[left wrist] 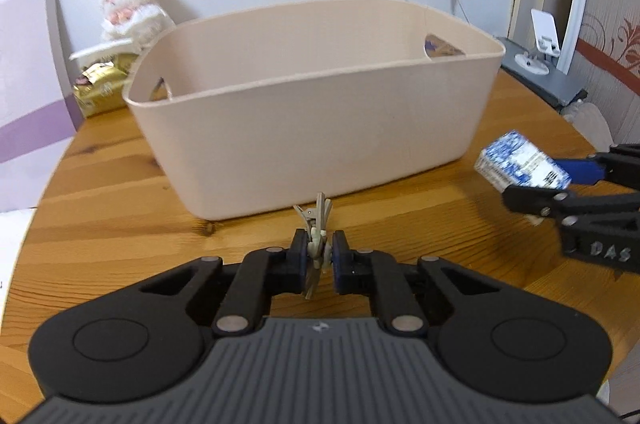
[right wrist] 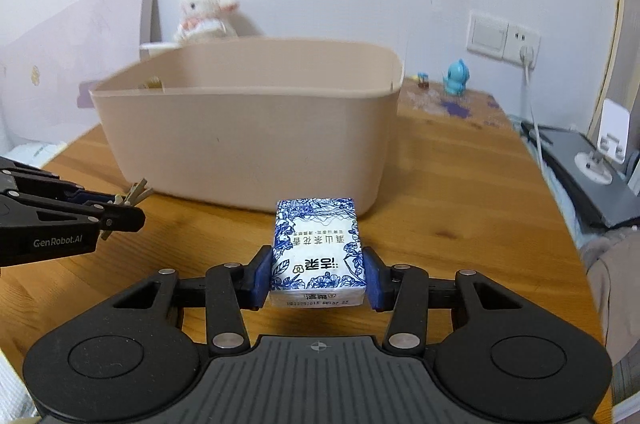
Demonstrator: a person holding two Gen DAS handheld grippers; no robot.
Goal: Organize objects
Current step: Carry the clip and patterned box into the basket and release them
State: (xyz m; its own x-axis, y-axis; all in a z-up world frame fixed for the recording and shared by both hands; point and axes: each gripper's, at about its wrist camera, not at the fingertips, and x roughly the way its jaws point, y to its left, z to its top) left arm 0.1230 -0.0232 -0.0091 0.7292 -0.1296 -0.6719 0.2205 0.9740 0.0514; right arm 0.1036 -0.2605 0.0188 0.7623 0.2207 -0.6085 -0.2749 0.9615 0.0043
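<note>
A beige plastic basket (left wrist: 320, 128) stands on the wooden table; it also shows in the right wrist view (right wrist: 248, 140). My left gripper (left wrist: 319, 256) is shut on a small grey-green clip (left wrist: 316, 224), held above the table just in front of the basket. It shows at the left of the right wrist view (right wrist: 120, 210). My right gripper (right wrist: 318, 276) is shut on a blue-and-white tissue pack (right wrist: 318, 248), held above the table in front of the basket's right part. The pack shows at the right of the left wrist view (left wrist: 520, 166).
A white plush toy (left wrist: 134, 4) and a gold packet (left wrist: 102, 86) sit behind the basket on the left. A blue figurine (right wrist: 456, 78) stands at the back right near a wall socket (right wrist: 524, 44). A grey stand (right wrist: 592, 176) lies off the table's right edge.
</note>
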